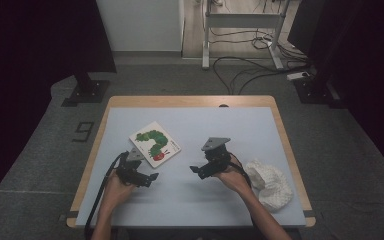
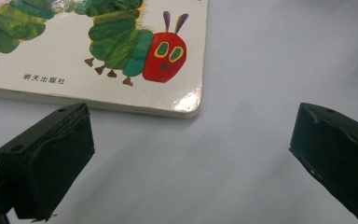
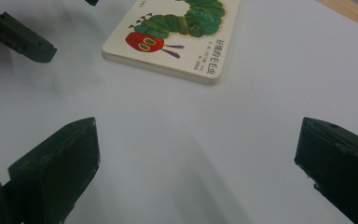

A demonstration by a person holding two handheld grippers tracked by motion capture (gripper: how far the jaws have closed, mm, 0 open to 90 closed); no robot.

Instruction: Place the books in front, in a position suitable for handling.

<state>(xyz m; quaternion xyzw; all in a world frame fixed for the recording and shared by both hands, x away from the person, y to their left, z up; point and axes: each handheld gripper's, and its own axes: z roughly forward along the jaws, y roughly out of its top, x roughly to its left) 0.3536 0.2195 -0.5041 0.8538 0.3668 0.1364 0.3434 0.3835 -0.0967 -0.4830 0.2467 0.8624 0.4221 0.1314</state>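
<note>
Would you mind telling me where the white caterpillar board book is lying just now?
In the high view, the white caterpillar board book lies flat on the pale blue table top, left of centre, just beyond the left gripper.

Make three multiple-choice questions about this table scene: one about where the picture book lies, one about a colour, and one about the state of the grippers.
1. Where does the picture book lie?
A. On the table, just beyond the left gripper
B. Under the white cloth
C. Between the fingers of the right gripper

2. What colour is the caterpillar's head on the cover?
A. Blue
B. Red
C. White

3. How are the two grippers?
A. Both shut on the book
B. Left shut, right open
C. Both open and holding nothing

Answers:
1 A: the high view shows the book flat on the table, ahead of the left gripper, apart from the white cloth.
2 B: the left gripper view shows a red head on a green body.
3 C: in each gripper view the fingers stand wide apart over bare table; the right gripper also holds nothing.
</note>
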